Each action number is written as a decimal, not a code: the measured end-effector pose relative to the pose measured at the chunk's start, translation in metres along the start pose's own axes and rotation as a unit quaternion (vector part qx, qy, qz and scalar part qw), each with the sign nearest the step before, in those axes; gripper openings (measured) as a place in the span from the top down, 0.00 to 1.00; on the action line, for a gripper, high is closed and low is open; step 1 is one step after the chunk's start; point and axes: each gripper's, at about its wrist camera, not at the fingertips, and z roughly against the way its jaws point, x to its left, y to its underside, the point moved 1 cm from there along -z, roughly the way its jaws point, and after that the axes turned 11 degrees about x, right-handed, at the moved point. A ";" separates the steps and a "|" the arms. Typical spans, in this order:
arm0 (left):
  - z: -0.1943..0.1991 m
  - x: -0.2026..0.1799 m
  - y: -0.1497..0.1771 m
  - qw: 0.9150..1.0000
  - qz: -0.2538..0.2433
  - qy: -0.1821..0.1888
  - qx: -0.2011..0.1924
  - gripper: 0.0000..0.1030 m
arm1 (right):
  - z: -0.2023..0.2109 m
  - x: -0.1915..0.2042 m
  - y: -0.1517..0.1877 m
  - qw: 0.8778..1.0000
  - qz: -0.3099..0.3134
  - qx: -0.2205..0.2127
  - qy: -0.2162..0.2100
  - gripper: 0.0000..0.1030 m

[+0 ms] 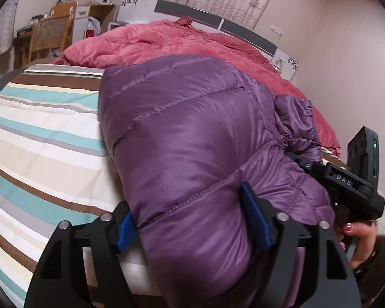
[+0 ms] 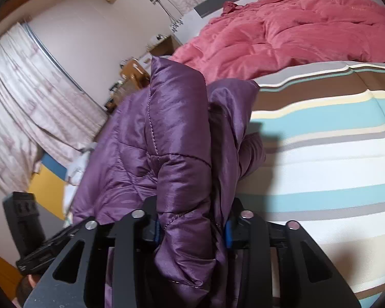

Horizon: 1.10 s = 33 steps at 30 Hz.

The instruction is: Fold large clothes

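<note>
Fingers of left gripper [image 1: 192, 220] and right gripper [image 2: 191, 227] pinch purple jacket [image 1: 192, 128].

Soft indoor light, sharp focus, fisheye-bent edges.

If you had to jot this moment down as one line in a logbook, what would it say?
left gripper: around purple puffer jacket | right gripper: clamping its bunched edge | jacket on striped bedcover | fold unfinished
</note>
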 end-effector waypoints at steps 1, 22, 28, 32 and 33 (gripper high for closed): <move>-0.003 -0.001 0.002 1.000 -0.003 -0.006 -0.003 0.25 | -0.002 0.001 0.002 1.000 0.001 -0.001 0.006 0.63; 0.084 -0.043 0.061 0.982 0.001 -0.175 -0.078 0.02 | 0.082 0.068 0.056 0.989 0.085 -0.060 0.102 0.15; 0.122 -0.055 0.090 0.969 0.008 -0.222 -0.110 0.02 | 0.112 0.096 0.095 0.981 0.112 -0.093 0.130 0.04; 0.142 -0.066 0.114 0.952 0.002 -0.277 -0.130 0.02 | 0.122 0.107 0.121 0.978 0.115 -0.099 0.141 0.03; 0.146 -0.066 0.119 0.953 0.003 -0.276 -0.128 0.02 | 0.123 0.110 0.129 0.977 0.119 -0.098 0.147 0.03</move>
